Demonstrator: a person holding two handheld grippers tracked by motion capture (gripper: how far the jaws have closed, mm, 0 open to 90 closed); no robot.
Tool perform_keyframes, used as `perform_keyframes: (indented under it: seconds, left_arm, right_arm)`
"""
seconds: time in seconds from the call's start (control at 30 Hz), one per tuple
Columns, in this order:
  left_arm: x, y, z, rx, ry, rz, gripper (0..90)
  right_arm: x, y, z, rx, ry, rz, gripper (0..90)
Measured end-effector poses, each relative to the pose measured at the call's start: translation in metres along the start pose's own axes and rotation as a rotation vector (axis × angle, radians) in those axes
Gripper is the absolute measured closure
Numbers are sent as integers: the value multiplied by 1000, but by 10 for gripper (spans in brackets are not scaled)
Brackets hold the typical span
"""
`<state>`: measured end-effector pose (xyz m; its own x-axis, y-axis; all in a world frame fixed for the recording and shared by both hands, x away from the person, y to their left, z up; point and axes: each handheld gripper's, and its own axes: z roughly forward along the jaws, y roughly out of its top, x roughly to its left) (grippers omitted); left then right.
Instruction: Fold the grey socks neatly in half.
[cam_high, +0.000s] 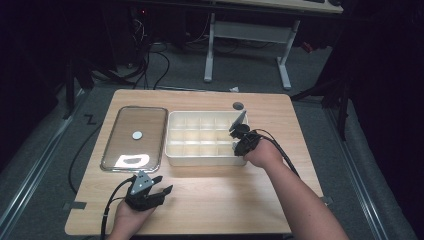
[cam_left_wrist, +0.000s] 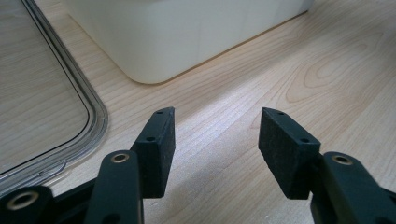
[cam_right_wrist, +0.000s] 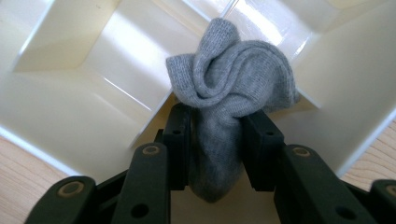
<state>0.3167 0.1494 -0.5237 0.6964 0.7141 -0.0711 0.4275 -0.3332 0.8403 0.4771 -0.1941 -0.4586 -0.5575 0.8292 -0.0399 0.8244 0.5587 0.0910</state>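
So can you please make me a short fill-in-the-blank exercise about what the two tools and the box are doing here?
1. Between the jaws of the right tool, over the cream box, is a grey ____.
2. The left tool has its jaws ____, with nothing between them.
3. In the high view, the clear lid lies to the ____ of the cream box.
Missing words: sock; open; left.

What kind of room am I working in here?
Most likely a lab or workshop test bench, not a home. A bare wooden table stands on grey carpet, cables trail across the floor behind it, and a height-adjustable desk frame stands beyond. The surroundings are dark, with only the table lit.
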Motion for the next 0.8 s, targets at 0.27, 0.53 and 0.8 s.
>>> perform_keyframes:
  seconds: [0.27, 0.53, 0.8]
  left_arm:
    - [0, 0, 1, 4, -4, 0, 466]
    - [-1, -1, 3, 20, -7, 7, 466]
    - [-2, -1, 3, 24, -8, 10, 466]
  right_arm:
    - [-1, -1, -10, -13, 12, 31, 585]
    - [-3, -8, -33, -69, 25, 6, 778]
    - [1, -10, -17, -25, -20, 2, 864]
